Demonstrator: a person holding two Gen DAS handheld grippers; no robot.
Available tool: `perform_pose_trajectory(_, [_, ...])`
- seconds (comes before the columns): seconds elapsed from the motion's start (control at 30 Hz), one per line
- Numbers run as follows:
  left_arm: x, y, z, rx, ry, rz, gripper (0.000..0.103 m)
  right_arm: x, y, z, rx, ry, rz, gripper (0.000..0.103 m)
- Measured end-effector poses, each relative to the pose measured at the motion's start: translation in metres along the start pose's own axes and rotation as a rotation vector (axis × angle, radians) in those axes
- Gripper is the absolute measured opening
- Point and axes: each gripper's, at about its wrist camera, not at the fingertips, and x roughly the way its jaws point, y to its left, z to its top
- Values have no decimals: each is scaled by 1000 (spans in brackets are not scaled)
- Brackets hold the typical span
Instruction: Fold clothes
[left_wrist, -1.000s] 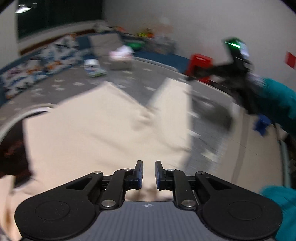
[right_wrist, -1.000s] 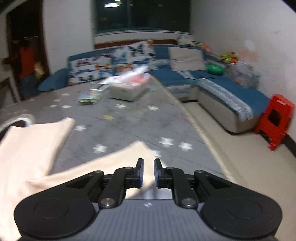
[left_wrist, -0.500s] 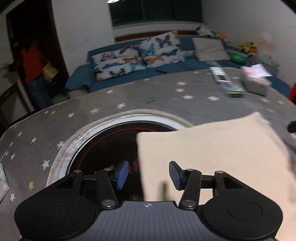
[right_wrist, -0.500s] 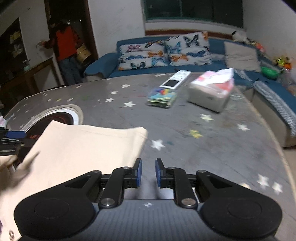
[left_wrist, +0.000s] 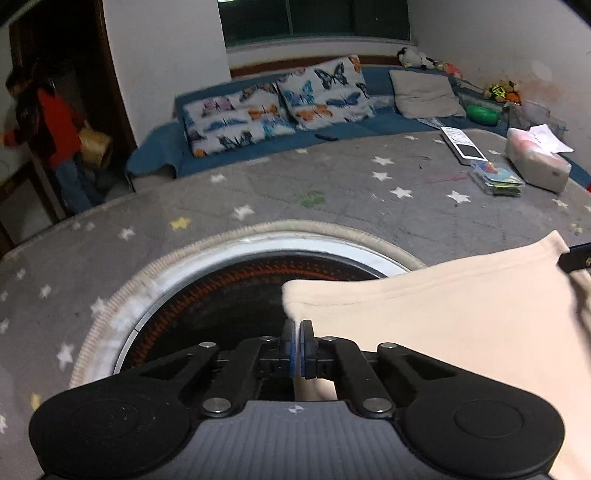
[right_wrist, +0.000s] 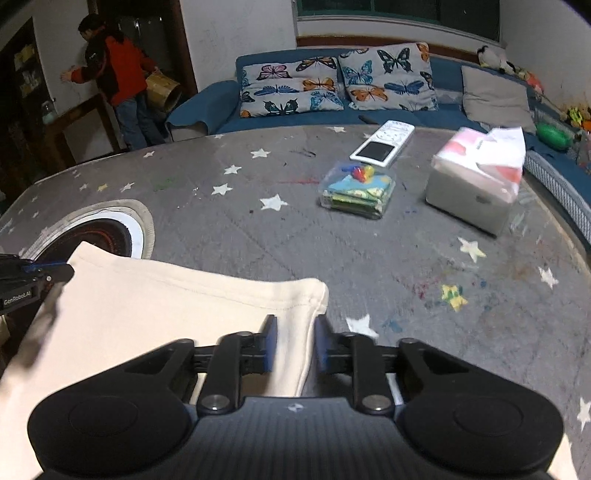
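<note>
A cream garment (left_wrist: 443, 332) lies on the grey star-patterned table cover (left_wrist: 332, 206), its hemmed edge facing away from me. My left gripper (left_wrist: 297, 332) is shut on the garment's left corner, which overhangs a round dark opening. In the right wrist view the same garment (right_wrist: 166, 306) spreads to the left. Its right corner runs down between the fingers of my right gripper (right_wrist: 295, 339). Those fingers stand a little apart, with the cloth loose between the blue pads.
A round black-and-orange opening with a white rim (left_wrist: 207, 295) sits in the table. A tissue box (right_wrist: 476, 184), a white remote (right_wrist: 384, 144) and a clear packet (right_wrist: 358, 192) lie further back. A blue sofa (right_wrist: 332, 110) lies beyond, with a person in red (right_wrist: 114, 74) at far left.
Both grippers swung left to the garment's hemmed edge. The left gripper opened, then shut on the left corner. The right fingers spread slightly around the right corner.
</note>
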Motion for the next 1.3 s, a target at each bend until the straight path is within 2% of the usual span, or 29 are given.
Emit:
perform_pose_trajectory(0.2, [-3, 21, 10, -62, -40, 42, 2, 17, 11, 14, -34, -8, -18, 6])
perform_pose_trajectory(0.4, [10, 34, 8, -76, 9, 82, 3, 39, 23, 25, -71, 11, -26, 11])
perform_pose_trajectory(0.57, [-4, 37, 3, -107, 5, 92, 7, 0, 22, 21, -105, -15, 23, 13])
perform_pose_trajectory(0.7, [-36, 22, -1, -94, -25, 16, 8, -40, 17, -1, -113, -29, 38, 13])
perform_pose_trajectory(0.8, [-61, 1, -11, -73, -42, -65, 14, -66, 9, -21, -98, -39, 39, 17])
perform_pose_trajectory(0.93, [-93, -32, -36, -49, -41, -185, 14, -94, -2, -60, -72, -37, 24, 18])
perform_pose_trajectory(1.03, [-107, -54, -53, -47, -30, -240, 14, -103, -1, -81, -84, -27, 28, 18])
perform_pose_trajectory(1.2, [-117, -79, -73, -36, -4, -276, 14, -93, 9, -95, -105, -24, 46, 18])
perform_pose_trajectory(1.3, [-117, -85, -81, -25, 12, -266, 14, -81, 10, -100, -108, -22, 28, 17])
